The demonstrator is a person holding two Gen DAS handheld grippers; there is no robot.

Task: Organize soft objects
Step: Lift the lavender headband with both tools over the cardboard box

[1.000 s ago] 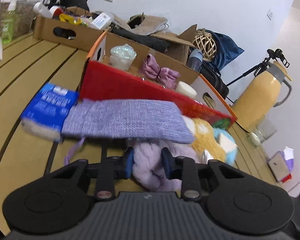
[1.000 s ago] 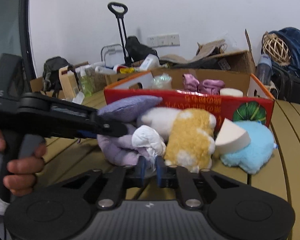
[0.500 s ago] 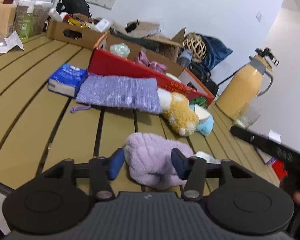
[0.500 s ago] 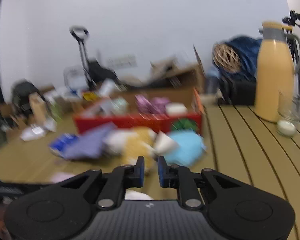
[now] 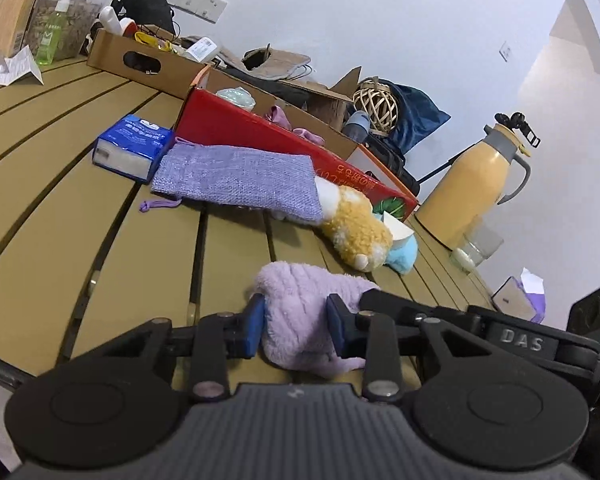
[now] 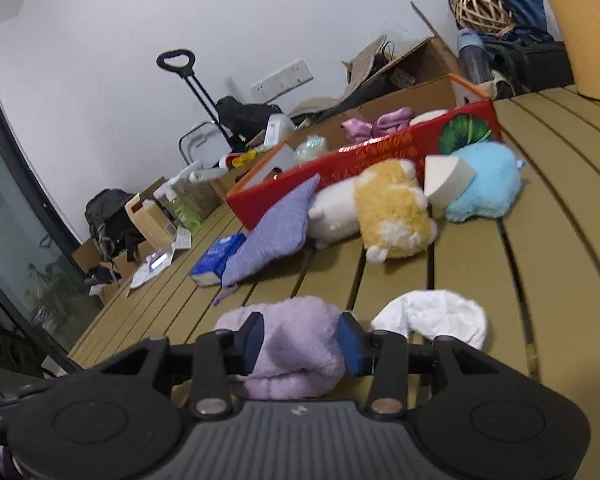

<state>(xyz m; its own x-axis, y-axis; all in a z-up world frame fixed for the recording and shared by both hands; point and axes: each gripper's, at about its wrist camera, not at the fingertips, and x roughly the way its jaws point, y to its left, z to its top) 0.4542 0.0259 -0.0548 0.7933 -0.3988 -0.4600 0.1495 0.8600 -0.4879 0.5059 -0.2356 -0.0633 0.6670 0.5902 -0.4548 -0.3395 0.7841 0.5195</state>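
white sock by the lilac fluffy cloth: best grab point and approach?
Grip the white sock across its rounded bulge, coming from above and the near table edge. It lies flat and crumpled on the slats with that side bare; the lilac fluffy cloth sits to its left, so keep the right tongs off it.

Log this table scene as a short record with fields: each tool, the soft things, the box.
left tool: jaws just closing, pads pressed on the lilac fluffy cloth
right tool: jaws just opening, set either side of the same cloth, not gripping it
white cloth: lying on the table beside the lilac one
loose by the box: purple knit pouch, yellow-and-white plush, blue plush, white sponge wedge
red box: behind them, pink fabric pieces inside
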